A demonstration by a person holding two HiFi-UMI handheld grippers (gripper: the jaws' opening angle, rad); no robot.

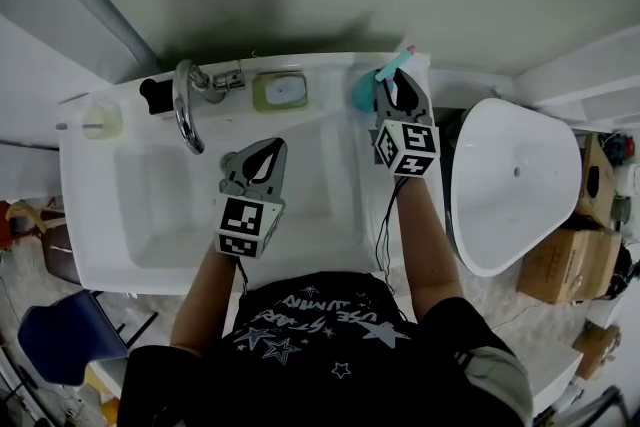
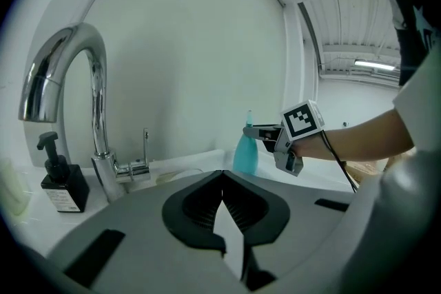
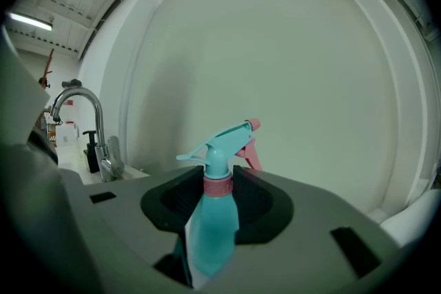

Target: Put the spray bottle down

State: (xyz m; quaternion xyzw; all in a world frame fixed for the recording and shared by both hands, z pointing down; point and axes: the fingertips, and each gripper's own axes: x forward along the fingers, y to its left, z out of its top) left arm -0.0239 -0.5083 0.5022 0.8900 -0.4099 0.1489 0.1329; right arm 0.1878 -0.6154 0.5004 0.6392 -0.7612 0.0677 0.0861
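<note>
Right gripper (image 1: 399, 87) is clamped on the spray bottle (image 3: 212, 227), its pads squeezing the teal body just below the pink collar, and the bottle is standing upright. From overhead it sits at the back right corner of the sink (image 1: 90, 215), over the ledge by the wall. Whether the base is actually touching the ledge is hard to say from these angles. Left gripper (image 1: 266, 151) hangs over the basin, just right of the tap (image 1: 184, 110), jaws pressed together with nothing in them.
</note>
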